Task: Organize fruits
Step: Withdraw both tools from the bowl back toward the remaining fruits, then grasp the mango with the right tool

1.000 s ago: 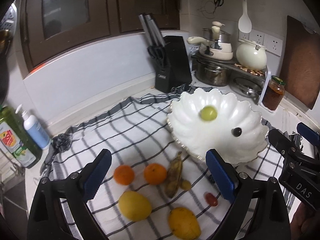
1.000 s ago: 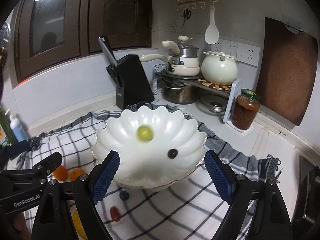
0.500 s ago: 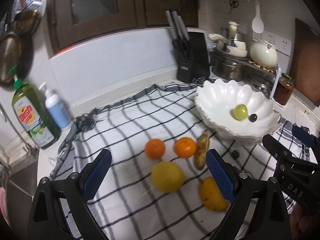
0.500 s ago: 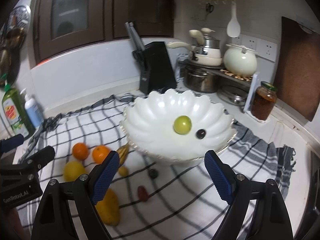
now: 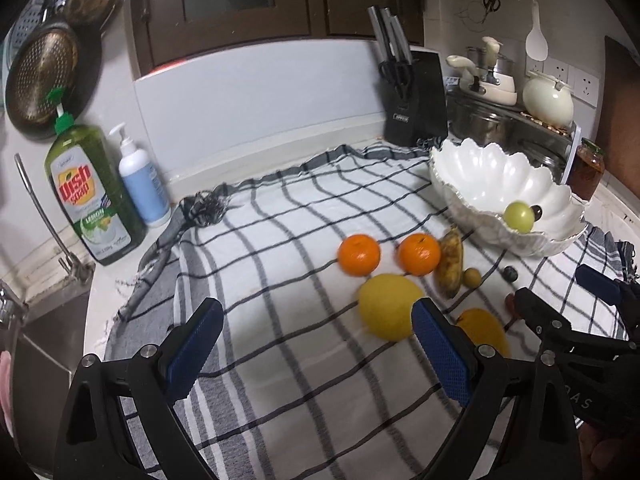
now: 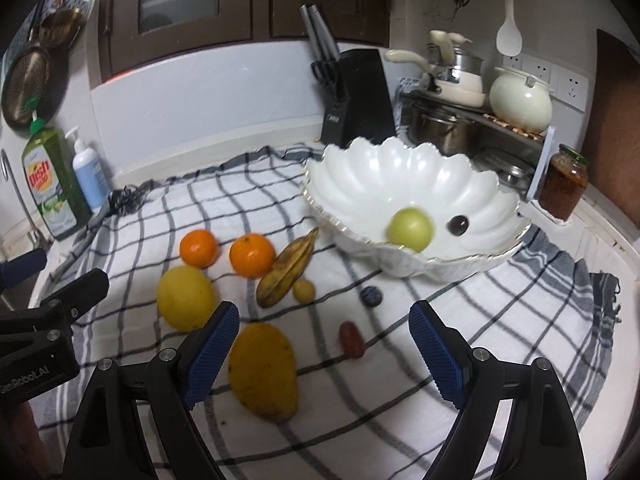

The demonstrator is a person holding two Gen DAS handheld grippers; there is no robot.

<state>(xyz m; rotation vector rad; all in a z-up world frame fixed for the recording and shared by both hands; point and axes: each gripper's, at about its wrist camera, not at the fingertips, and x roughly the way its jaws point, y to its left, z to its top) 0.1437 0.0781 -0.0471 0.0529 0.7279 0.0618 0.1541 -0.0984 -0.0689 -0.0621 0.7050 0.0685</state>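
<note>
A white scalloped bowl [image 6: 400,168] [image 5: 480,172] on a checked cloth holds a green fruit [image 6: 410,229] and a dark grape [image 6: 458,225]. On the cloth lie two oranges [image 6: 199,248] [image 6: 252,255], a yellow lemon [image 6: 186,297], a spotted banana [image 6: 289,267], a mango [image 6: 263,372], a small yellow fruit [image 6: 304,290], a dark berry [image 6: 371,295] and a red fruit [image 6: 352,339]. My left gripper [image 5: 316,352] is open and empty, left of the lemon [image 5: 390,306]. My right gripper [image 6: 324,352] is open and empty above the cloth near the mango.
A green dish soap bottle [image 5: 94,196] and a white pump bottle [image 5: 142,184] stand at the left by a sink. A black knife block [image 6: 356,96], pots on a rack [image 6: 452,120], a white pot [image 6: 520,100] and a jar [image 6: 564,186] stand behind the bowl.
Both grippers have pulled back and swung left. The bowl now sits further right in both views and more of the loose fruit and the sink side shows. Both grippers stay open.
</note>
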